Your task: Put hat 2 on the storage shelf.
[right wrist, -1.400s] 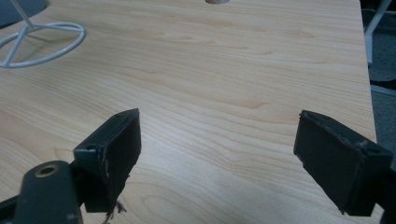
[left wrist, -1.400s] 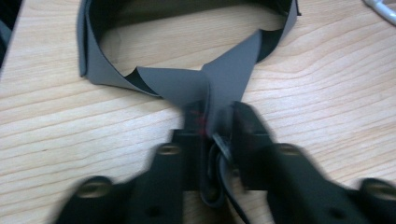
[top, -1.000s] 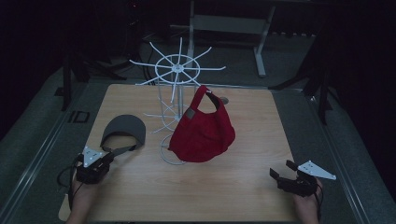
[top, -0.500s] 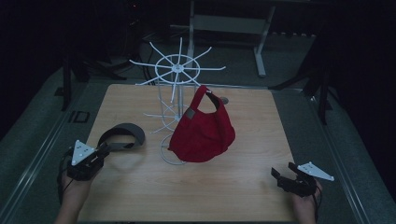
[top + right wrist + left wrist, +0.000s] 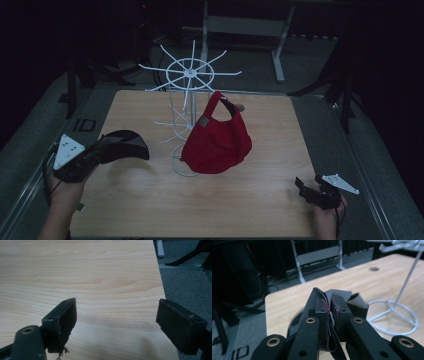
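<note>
We found the left gripper point(image 5: 95, 152) closed tight on a dark grey cap point(image 5: 122, 146), its jaws pinching the fabric at the near edge, as the left gripper view point(image 5: 329, 312) showed clearly with cloth squeezed between the two pads. The cap hung in the air at the left side of the wooden surface point(image 5: 260, 200), lifted clear of the wood with a faint shadow under it. Which part of the cap was clamped, the brim or the back band, we could not tell for sure in the dim light; it looked like the band.

The right gripper point(image 5: 302, 186) rested low at the near right corner of the surface, its jaws wide apart with nothing between them; in the right gripper view point(image 5: 116, 320) bare wood lay between the pads.

Between the two hands stood a white wire hat rack point(image 5: 191, 75) with spokes fanning from its top and a ring base point(image 5: 393, 318) on the surface. A red cap point(image 5: 217, 142) hung from the rack's right side, just beside the pole. The rack stood near the grey cap, to its right, but apart from it.
</note>
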{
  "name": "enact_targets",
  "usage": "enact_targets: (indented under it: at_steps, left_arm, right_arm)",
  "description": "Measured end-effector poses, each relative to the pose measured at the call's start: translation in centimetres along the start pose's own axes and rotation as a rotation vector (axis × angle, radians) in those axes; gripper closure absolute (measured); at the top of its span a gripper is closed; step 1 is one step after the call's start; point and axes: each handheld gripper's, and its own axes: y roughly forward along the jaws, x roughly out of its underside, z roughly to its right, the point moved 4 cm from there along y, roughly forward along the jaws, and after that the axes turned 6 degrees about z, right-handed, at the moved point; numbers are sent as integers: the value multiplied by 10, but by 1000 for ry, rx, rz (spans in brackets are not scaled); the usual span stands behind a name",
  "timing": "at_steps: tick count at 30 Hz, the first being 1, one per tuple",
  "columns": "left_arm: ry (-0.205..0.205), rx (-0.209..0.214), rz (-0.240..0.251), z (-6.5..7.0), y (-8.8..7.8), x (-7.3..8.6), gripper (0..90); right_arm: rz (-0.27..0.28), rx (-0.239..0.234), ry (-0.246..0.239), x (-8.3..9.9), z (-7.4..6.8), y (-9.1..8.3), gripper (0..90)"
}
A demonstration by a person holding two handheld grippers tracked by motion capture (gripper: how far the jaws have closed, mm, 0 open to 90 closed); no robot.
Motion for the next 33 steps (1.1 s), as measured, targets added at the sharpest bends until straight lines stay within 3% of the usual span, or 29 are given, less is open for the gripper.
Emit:
enact_targets:
  at_steps: [4, 7, 9, 20, 24, 26, 33]
  left_arm:
    - [26, 62, 33, 0, -5, -19, 850]
    - [29, 82, 47, 0, -8, -26, 850]
    - [43, 122, 91, 1, -16, -37, 850]
    - [111, 204, 262, 7, -31, -78, 850]
    - [133, 290, 330, 5, -33, -99, 850]
    - [134, 371, 365, 3, -35, -109, 849]
    - [181, 493, 416, 9, -46, -129, 850]
  right_arm:
    - [-1, 0, 1, 0, 0, 0, 166]
    - [-1, 0, -5, 0, 0, 0, 166]
    - [-5, 1, -6, 1, -1, -1, 166]
    - [-9, -4, -11, 1, -2, -1, 166]
    - [-9, -8, -7, 1, -1, -1, 166]
    - [-9, -9, -8, 1, -2, -1, 166]
    - [-9, -13, -9, 1, -2, -1, 166]
